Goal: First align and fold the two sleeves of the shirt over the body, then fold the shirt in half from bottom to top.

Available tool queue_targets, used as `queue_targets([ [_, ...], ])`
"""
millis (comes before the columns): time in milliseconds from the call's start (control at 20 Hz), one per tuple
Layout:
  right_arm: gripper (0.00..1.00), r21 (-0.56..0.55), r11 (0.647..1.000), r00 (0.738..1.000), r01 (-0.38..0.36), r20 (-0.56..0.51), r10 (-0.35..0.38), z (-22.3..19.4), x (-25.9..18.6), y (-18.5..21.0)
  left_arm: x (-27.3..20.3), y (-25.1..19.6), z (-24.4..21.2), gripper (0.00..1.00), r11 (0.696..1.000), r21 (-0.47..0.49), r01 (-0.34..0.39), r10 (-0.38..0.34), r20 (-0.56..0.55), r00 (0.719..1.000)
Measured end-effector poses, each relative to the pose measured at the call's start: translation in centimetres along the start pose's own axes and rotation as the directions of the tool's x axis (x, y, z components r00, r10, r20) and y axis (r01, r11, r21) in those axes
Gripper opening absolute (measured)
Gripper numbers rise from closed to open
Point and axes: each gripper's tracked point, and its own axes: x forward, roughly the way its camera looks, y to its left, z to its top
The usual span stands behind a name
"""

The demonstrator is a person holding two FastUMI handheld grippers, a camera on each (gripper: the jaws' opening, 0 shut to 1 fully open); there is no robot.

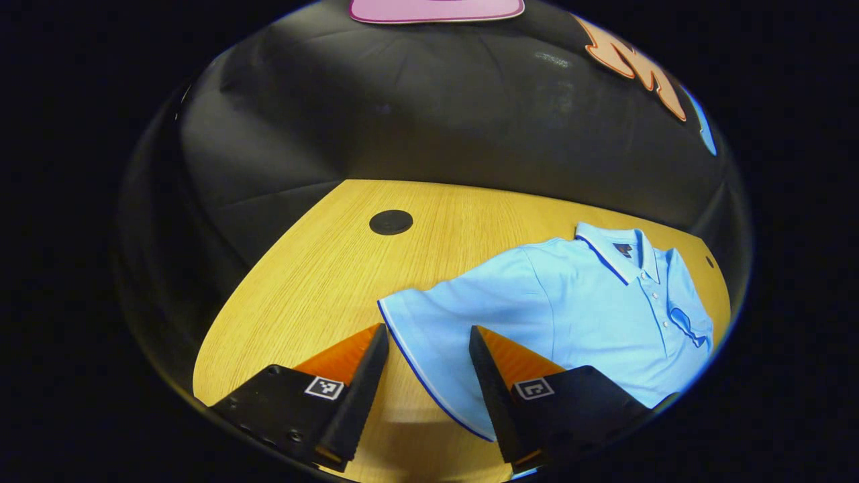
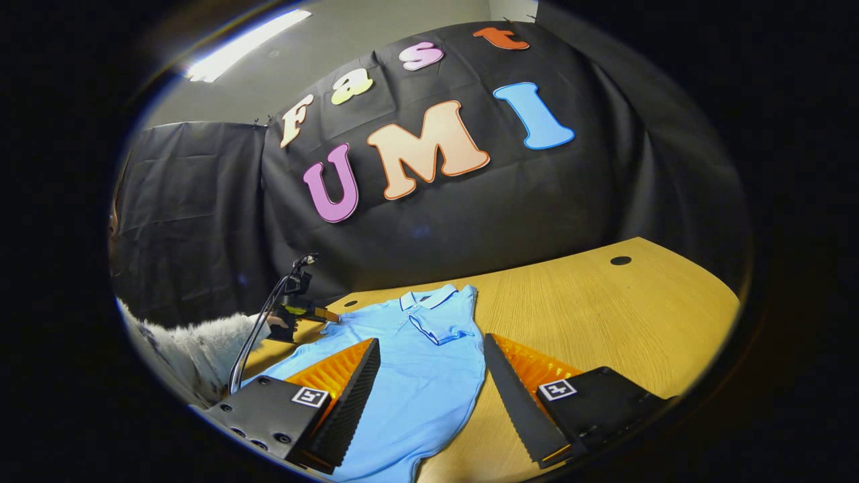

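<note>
- The light blue polo shirt (image 1: pixel 577 315) lies flat on the wooden table (image 1: pixel 322 268), front side up, with the collar (image 1: pixel 614 251) toward the far edge near the black booth wall.
- In the right gripper view I see that the sleeve on my right side (image 2: pixel 446 325) is already folded over the chest of the shirt (image 2: pixel 409 376), so I judge the first half of the sleeve step is done.
- The other sleeve (image 1: pixel 436 329) is not folded yet; in the left gripper view it spreads out flat to the side, with its dark-trimmed hem toward me.
- My left gripper (image 1: pixel 429 339) hangs above this sleeve hem with the jaws spread wide and nothing between them. One finger is over bare table, the other over the sleeve cloth.
- My right gripper (image 2: pixel 433 349) is also spread wide and holds nothing; it hovers over the lower body of the shirt, near the side edge.
- In the right gripper view the left gripper (image 2: pixel 295 312) shows farther off, at the shirt's other side, held by a hand with a fluffy white sleeve cuff (image 2: pixel 194 345).
- So the step in hand, as I judge it, is the second sleeve fold.
- The next move calls for lowering the left gripper to the hem, pinching only the sleeve layer, then carrying it across the body to lie level with the first sleeve.
- I cannot tell how high the fingers are above the cloth, so the descent should be slow.
</note>
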Motion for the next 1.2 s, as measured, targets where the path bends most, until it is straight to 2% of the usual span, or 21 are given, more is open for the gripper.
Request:
queue_targets([
  [50, 0.97, 0.003, 1.0, 1.0, -0.001, -0.002, 0.001, -0.1, 0.0, 0.1, -0.1, 0.1, 0.0, 0.75, 1.0, 0.007, 0.001, -0.001, 0.003, 1.0],
  [100, 0.97, 0.005, 1.0, 1.0, -0.002, -0.005, 0.002, -0.2, 0.0, 0.1, -0.2, -0.1, 0.1, 0.73, 1.0, 0.019, 0.016, -0.016, 0.007, 1.0],
  [200, 0.97, 0.008, 1.0, 1.0, -0.004, -0.011, 0.004, -0.4, 0.1, 0.2, -0.4, -0.5, 0.3, 0.58, 0.998, 0.042, 0.043, -0.044, 0.01, 0.999],
  [250, 0.97, 0.007, 1.0, 1.0, -0.005, -0.012, 0.005, -0.4, 0.1, 0.2, 0.2, -1.6, 0.0, 0.42, 0.997, 0.053, 0.05, -0.051, 0.005, 0.999],
  [300, 0.98, 0.005, 1.0, 1.0, -0.007, -0.013, 0.007, -0.5, 0.1, 0.3, 0.4, -2.2, -0.2, 0.35, 0.997, 0.061, 0.056, -0.057, 0.005, 0.998],
  [350, 0.97, 0.004, 1.0, 1.0, -0.007, -0.014, 0.007, -0.5, 0.2, 0.3, 0.5, -2.6, -0.2, 0.22, 0.996, 0.072, 0.062, -0.063, 0.009, 0.998],
  [450, 0.97, 0.001, 1.0, 1.0, -0.006, -0.018, 0.006, -0.6, 0.1, 0.4, 0.2, -2.7, 0.0, 0.05, 0.994, 0.096, 0.049, -0.051, 0.018, 0.999],
  [550, 0.97, 0.003, 1.0, 1.0, -0.006, -0.021, 0.006, -0.7, 0.2, 0.4, 0.4, -2.7, 0.0, 0.0, 0.994, 0.108, 0.029, -0.032, 0.023, 0.999],
  [600, 0.92, 0.001, 1.0, 1.0, -0.004, -0.023, 0.004, -0.8, 0.1, 0.3, 0.3, -2.8, 0.1, 0.0, 0.993, 0.111, 0.026, -0.029, 0.024, 0.999],
  [650, 0.97, -0.002, 1.0, 1.0, 0.0, -0.024, 0.0, -0.8, 0.1, 0.1, 0.3, -2.9, 0.1, 0.0, 0.993, 0.112, 0.027, -0.029, 0.025, 0.999],
  [850, 0.97, -0.002, 1.0, 0.999, 0.006, -0.034, -0.006, -1.2, 0.3, -0.1, -0.6, -3.4, 1.7, 0.0, 0.993, 0.112, 0.028, -0.035, 0.062, 0.997],
  [1100, 0.97, 0.003, 1.0, 0.999, 0.008, -0.036, -0.008, -1.3, 0.3, -0.4, -3.1, -7.4, 5.1, 0.0, 0.988, 0.127, 0.09, -0.107, 0.132, 0.986],
  [1150, 0.92, 0.003, 1.0, 0.999, 0.009, -0.036, -0.009, -1.2, 0.3, -0.4, -3.5, -8.7, 5.7, 0.0, 0.985, 0.137, 0.11, -0.129, 0.145, 0.981],
  [1200, 0.97, 0.002, 1.0, 0.999, 0.009, -0.037, -0.009, -1.2, 0.2, -0.3, -3.9, -10.3, 6.0, 0.0, 0.981, 0.147, 0.128, -0.151, 0.154, 0.977],
])
